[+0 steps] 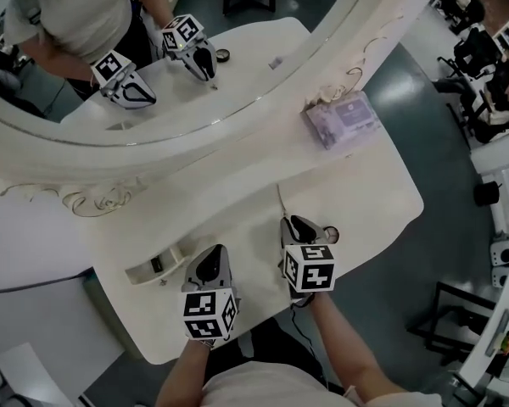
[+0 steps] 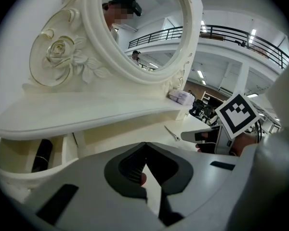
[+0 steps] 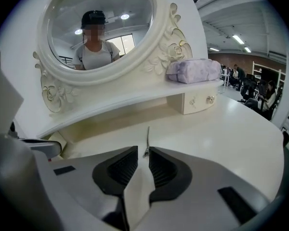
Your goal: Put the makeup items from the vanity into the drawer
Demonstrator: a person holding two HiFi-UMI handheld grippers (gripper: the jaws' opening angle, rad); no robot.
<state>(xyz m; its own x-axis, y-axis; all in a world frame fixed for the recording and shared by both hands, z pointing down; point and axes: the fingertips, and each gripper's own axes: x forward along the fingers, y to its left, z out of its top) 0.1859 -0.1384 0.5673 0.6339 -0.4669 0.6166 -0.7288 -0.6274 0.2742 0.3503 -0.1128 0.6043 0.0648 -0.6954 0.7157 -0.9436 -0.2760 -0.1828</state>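
Part done: tube [image 2: 42, 155] in open drawer [image 1: 144, 271], bench [image 1: 365, 193] left edge; tool [image 3: 147, 139] mid-bench not yet stowed; right gripper [image 3: 143, 153] fingers narrowly apart, empty; left gripper [image 2: 145, 146] fingers pinch sm. reddish bit [image 2: 142, 178].

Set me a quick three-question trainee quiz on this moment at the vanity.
1. True or false: the lilac pouch sits on the shelf right of the mirror.
2. What lies on the tabletop just ahead of the right gripper?
3. Fill in: the right gripper's jaws stand ____.
Key: 1 true; 2 a thin metal tool; 3 apart, pressing on nothing.
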